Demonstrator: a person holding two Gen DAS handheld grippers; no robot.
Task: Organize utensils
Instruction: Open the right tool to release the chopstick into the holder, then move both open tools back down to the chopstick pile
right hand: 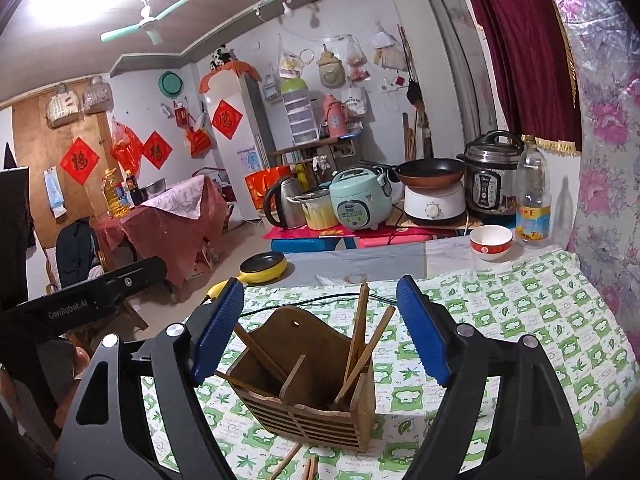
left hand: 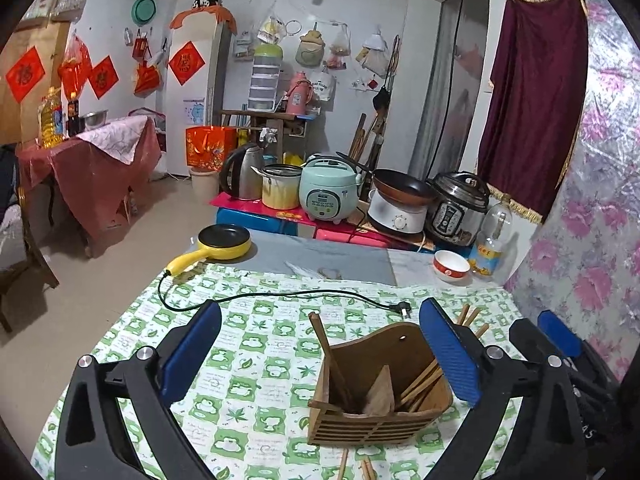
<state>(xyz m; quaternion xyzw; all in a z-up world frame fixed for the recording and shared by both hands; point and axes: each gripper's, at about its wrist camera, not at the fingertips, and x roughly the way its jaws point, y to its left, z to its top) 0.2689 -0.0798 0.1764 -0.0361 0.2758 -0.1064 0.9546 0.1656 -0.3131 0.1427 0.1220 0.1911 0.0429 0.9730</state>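
Chopsticks, brown wooden sticks, are seen lying loose on the green-and-white leaf-patterned cloth of the counter, at the very bottom edge of both wrist views, at about six o'clock from each set of fingers. Their long axes run roughly along the six-to-twelve line, pointing away towards the brown slatted wooden utensil holder, which stands just beyond them.

The left gripper is spread wide with nothing between its blue pads. The right gripper is likewise parted and empty; the holder is framed between its pads but is not touched.

Inside the holder, several chopsticks are already leaning upright in the right-hand compartment, and one is tilted towards eleven o'clock in the left-hand one.

The coming move is judged to turn on this: the loose sticks lie nearer than the fingertips, so a drawing back and lowering would be needed before any grip. Neither hand can be told to be clearly nearer.

Farther off, at ten o'clock, a yellow electric frying pan is set, and at two o'clock a red-and-white bowl.
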